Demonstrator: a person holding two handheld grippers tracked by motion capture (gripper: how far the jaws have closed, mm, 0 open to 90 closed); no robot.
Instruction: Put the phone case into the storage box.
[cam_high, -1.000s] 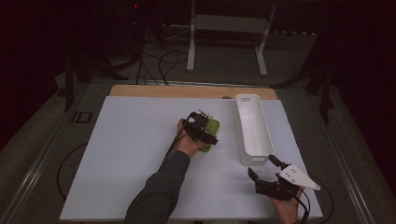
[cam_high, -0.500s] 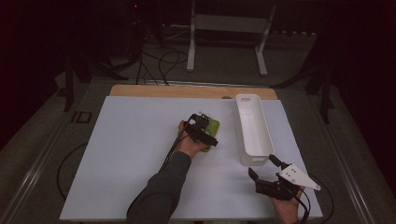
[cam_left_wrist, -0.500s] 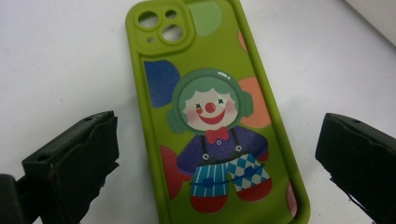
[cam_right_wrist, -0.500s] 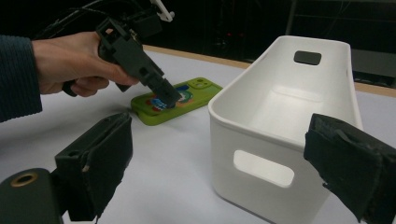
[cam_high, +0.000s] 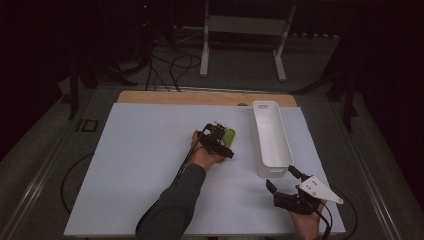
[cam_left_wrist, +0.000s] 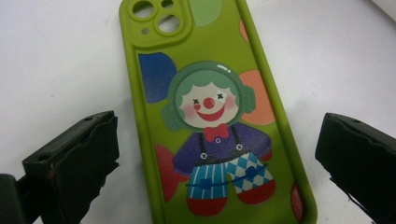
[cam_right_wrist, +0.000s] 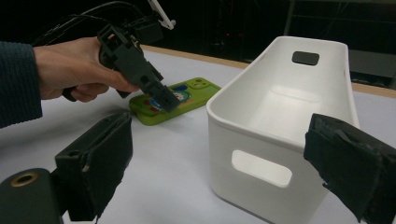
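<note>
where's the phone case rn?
Phone case lies flat on the table mid-high view, between the open left gripper jaws, just left of the white bin.

I see the phone case (cam_high: 227, 136) lying flat on the table (cam_high: 130, 165), just left of the bin (cam_high: 271, 140). Left gripper (cam_high: 220, 145) sits over the case; right gripper (cam_high: 282, 186) sits before the bin's near end.
</note>
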